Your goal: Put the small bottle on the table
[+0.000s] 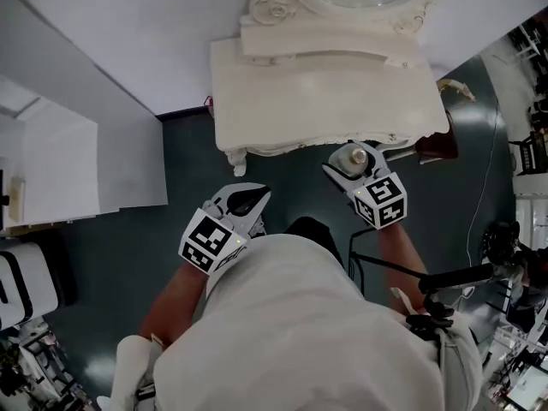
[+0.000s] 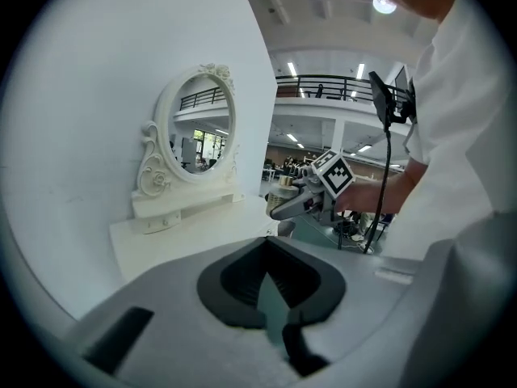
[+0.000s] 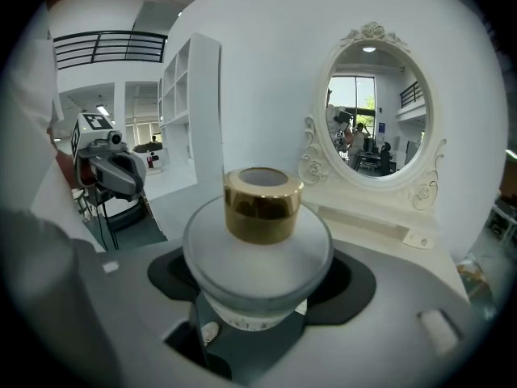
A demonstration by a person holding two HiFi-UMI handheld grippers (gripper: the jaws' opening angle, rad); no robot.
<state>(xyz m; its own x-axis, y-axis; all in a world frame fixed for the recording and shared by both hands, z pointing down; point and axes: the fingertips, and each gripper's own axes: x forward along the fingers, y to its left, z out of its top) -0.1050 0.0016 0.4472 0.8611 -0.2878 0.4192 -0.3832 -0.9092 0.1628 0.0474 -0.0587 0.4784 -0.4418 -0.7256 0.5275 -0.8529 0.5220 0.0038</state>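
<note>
The small bottle [image 3: 258,253], a round frosted white body with a gold cap, sits between the jaws of my right gripper [image 3: 258,293], which is shut on it. In the head view the bottle [image 1: 354,155] and right gripper [image 1: 354,168] hang just off the front edge of the white dressing table [image 1: 317,92], over the dark floor. My left gripper [image 1: 248,198] is lower left of the table's front corner. Its jaws stand apart with nothing between them, and floor shows through the gap [image 2: 271,289]. The left gripper view shows the right gripper [image 2: 303,203] holding the bottle [image 2: 283,194].
An ornate oval mirror [image 3: 376,107] stands at the back of the table [image 3: 380,241]. A white shelf unit [image 1: 60,169] is at the left against the wall. A black stand with cables [image 1: 445,276] is at the right. My own white-shirted body fills the lower head view.
</note>
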